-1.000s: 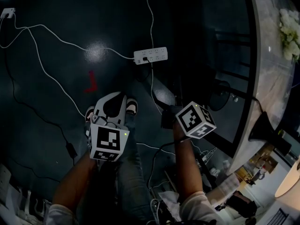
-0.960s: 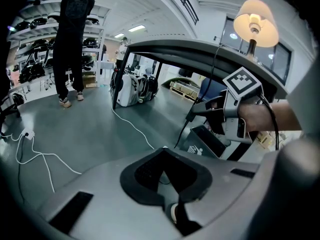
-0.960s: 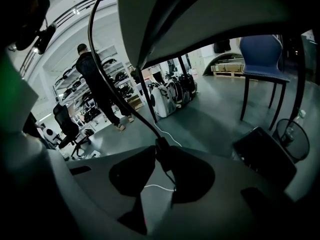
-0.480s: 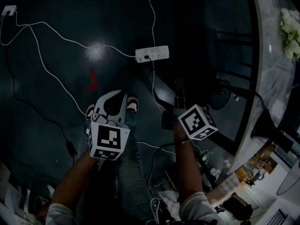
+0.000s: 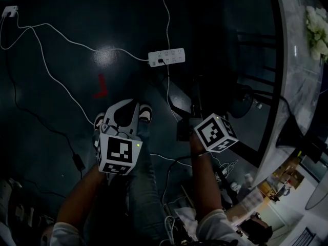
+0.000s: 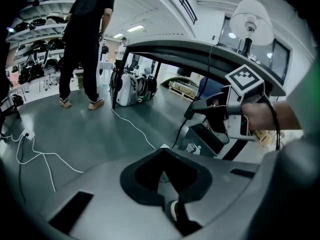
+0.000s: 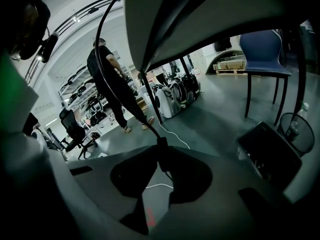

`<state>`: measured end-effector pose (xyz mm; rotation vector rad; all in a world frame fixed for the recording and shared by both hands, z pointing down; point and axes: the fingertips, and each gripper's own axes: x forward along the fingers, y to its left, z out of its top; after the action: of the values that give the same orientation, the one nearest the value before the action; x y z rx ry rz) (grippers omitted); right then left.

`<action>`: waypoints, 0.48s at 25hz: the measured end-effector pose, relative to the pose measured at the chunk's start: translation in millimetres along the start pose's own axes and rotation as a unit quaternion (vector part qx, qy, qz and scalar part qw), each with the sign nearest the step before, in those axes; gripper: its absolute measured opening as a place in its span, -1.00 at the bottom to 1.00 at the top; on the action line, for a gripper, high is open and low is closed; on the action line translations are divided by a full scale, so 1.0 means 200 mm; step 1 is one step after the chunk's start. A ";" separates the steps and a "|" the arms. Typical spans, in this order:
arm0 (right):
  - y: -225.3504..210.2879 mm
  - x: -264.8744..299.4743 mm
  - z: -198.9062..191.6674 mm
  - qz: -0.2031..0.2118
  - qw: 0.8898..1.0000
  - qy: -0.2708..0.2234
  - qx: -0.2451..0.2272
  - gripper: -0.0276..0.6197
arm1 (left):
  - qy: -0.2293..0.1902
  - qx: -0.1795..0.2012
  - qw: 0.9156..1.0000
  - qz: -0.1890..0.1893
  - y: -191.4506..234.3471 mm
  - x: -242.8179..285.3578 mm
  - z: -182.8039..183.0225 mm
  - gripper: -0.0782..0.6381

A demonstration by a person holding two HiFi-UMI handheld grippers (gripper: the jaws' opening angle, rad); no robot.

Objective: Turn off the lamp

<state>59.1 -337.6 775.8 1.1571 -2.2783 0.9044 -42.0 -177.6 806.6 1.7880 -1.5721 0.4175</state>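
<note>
On the dark floor [image 5: 61,152], a white cable [image 5: 51,81] trailed from the far left toward a white power strip [image 5: 166,57], and a red mark [image 5: 101,86] lay between them. The left gripper [image 6: 163,150] was held low over the floor, just past the red mark. Its jaws were drawn together with nothing between them, leaving only a thin slit. Its marker cube [image 5: 119,154] faced upward. In the left gripper view a person in black [image 6: 85,39] stood in the background at the left. To the right of the power strip, the right gripper [image 7: 161,149] was held near the table's edge, its own marker cube [image 5: 215,132] tilted. Its jaws had just been closing and stood partly narrowed, clamped on the inline switch [image 7: 161,156] of a black cord [image 7: 107,79] that ran down from above the table [image 5: 289,60] into the grip. The lamp [image 6: 252,19] stood on the table at the far right. Its white shade looked grey and dim above a dark stem. White flowers [image 5: 319,29] lay on the tabletop farther along, well apart from the lamp.
</note>
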 end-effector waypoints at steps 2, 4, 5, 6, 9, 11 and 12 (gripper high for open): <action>0.00 0.00 0.00 -0.002 1.000 0.000 0.000 -0.73 | 0.000 0.001 1.000 0.001 0.00 0.00 0.00 -0.76; -0.01 0.00 0.00 -0.003 1.000 0.000 -0.001 -0.73 | -0.001 0.002 1.000 0.002 0.01 0.00 0.01 -0.76; -0.01 0.00 0.00 -0.004 1.000 0.001 -0.001 -0.73 | -0.003 0.002 1.000 0.003 0.01 0.00 0.01 -0.76; -0.01 0.00 -0.01 -0.006 1.000 0.001 -0.002 -0.73 | -0.004 0.003 1.000 0.004 0.02 0.00 0.01 -0.76; -0.02 0.01 -0.01 -0.009 1.000 0.000 0.000 -0.72 | -0.006 0.003 1.000 0.004 0.02 0.00 0.02 -0.76; -0.03 0.01 -0.01 -0.015 1.000 0.001 0.002 -0.72 | -0.006 0.002 1.000 0.004 0.02 0.00 0.02 -0.76; -0.04 0.00 0.00 -0.019 1.000 0.002 0.001 -0.72 | -0.006 0.002 1.000 0.005 0.02 0.00 0.01 -0.76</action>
<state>64.9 -340.7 779.4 1.1957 -2.2448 0.8943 -46.1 -179.1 805.2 1.7902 -1.5905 0.4153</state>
